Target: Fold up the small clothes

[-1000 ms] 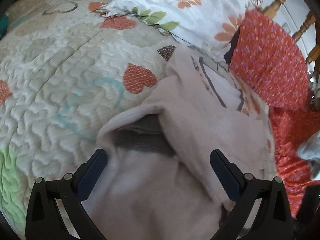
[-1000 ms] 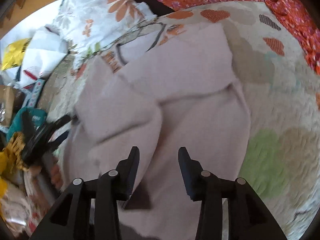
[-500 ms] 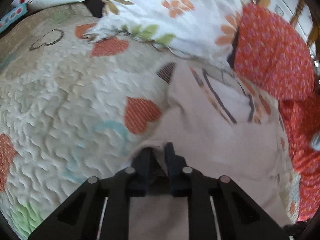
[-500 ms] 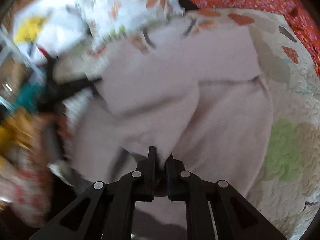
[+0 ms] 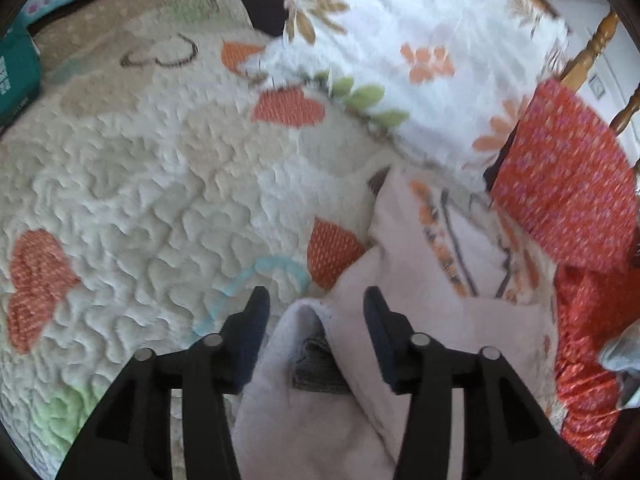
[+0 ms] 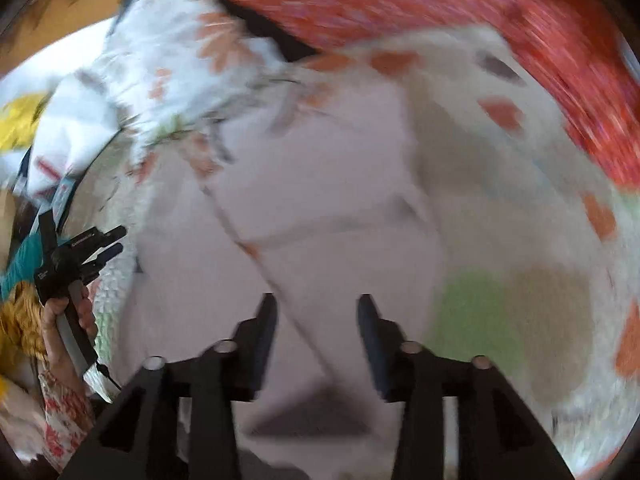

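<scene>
Right wrist alone shows hand (image 6: 66, 324) gripping left tool (image 6: 110, 242), jaws opening

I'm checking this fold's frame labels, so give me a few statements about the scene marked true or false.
1. The pale pink garment lies on a quilt with orange hearts. True.
2. The left gripper is clamped shut on cloth. False: its jaws are opening, with a fold of the garment between them.
3. A red patterned cloth lies beside the garment. True.
4. The right gripper hangs over bare wooden floor. False: it is over the pink garment, its jaws opening.
</scene>
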